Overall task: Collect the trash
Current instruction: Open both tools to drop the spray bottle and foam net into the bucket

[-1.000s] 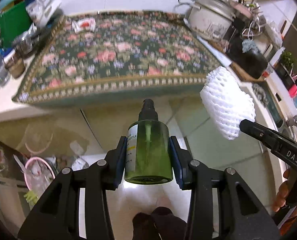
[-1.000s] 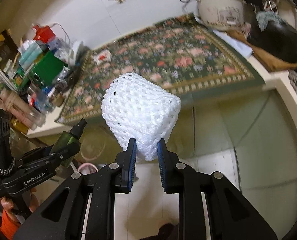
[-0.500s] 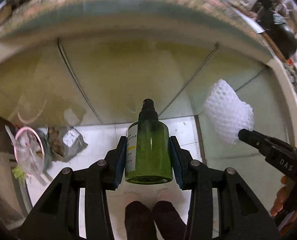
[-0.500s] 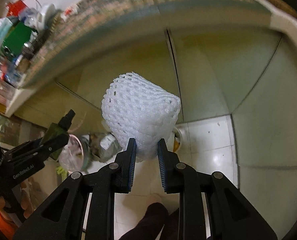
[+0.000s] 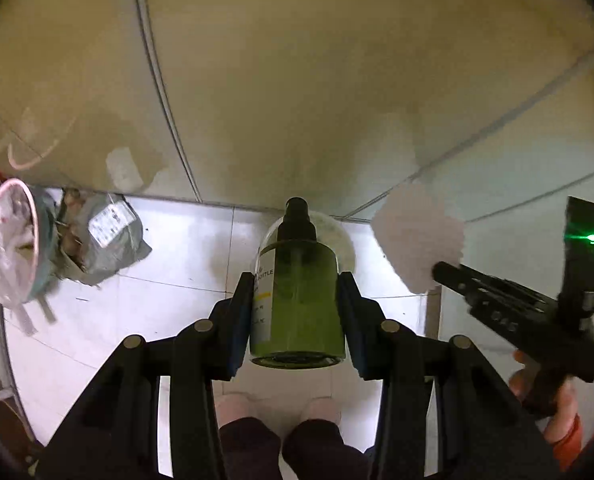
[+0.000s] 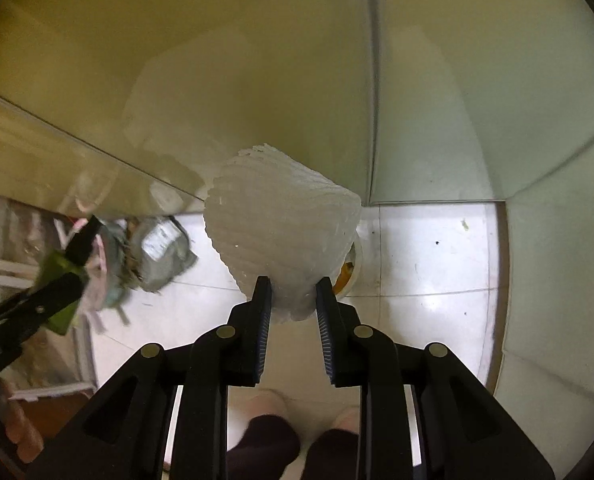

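Green bottle (image 5: 297, 300) fills our left tongs (image 5: 297, 312); our right tongs (image 6: 293, 304) pinch white foam netting (image 6: 281, 232) above a bin (image 6: 351, 268) holding something orange.

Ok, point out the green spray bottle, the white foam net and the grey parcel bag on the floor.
green spray bottle (image 5: 297, 300), left wrist view, mid body.
white foam net (image 6: 281, 232), right wrist view, centre of mesh.
grey parcel bag (image 5: 113, 240), left wrist view, below its label.

White floor tiles (image 5: 169, 280) meet yellowish cabinet doors (image 5: 297, 80) at the far side; the person's feet (image 6: 265, 404) stand near.
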### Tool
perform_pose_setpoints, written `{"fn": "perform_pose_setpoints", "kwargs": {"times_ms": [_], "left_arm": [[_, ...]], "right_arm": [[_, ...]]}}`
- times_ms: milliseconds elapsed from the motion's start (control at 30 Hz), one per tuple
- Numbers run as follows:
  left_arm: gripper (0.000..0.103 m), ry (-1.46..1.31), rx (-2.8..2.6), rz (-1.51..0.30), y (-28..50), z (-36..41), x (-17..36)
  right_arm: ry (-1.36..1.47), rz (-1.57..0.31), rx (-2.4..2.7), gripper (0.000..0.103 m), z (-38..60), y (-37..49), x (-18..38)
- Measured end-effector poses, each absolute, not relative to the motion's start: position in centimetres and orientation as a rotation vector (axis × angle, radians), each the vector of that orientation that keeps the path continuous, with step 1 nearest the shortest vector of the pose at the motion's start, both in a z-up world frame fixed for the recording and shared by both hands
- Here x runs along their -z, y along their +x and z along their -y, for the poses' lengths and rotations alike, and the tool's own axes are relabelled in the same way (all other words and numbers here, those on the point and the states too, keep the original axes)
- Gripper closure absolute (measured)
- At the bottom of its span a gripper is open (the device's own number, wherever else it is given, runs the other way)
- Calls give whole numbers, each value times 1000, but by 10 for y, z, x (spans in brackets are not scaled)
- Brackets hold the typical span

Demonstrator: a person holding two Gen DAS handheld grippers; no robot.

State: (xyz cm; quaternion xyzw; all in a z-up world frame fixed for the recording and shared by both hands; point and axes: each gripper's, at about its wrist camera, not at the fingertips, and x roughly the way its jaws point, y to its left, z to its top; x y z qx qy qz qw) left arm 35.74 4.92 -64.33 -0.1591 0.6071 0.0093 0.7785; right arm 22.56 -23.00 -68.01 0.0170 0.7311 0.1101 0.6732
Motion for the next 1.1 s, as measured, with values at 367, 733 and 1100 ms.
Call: {"fn": "perform_pose_setpoints", "kwargs": {"times_ms": [367, 733, 1100], "left_arm": [[62, -348, -16, -1371, 381, -50, 751], [63, -371, 71, -1429, 407, -23, 805], [63, -331, 107, -1386, 402, -8, 728]], "right_arm": [[-16, -1750, -287, 69, 215, 230, 780], [40, -1669, -255, 57, 243, 235, 770], [38, -1592, -240, 57, 246, 243, 694]]}}
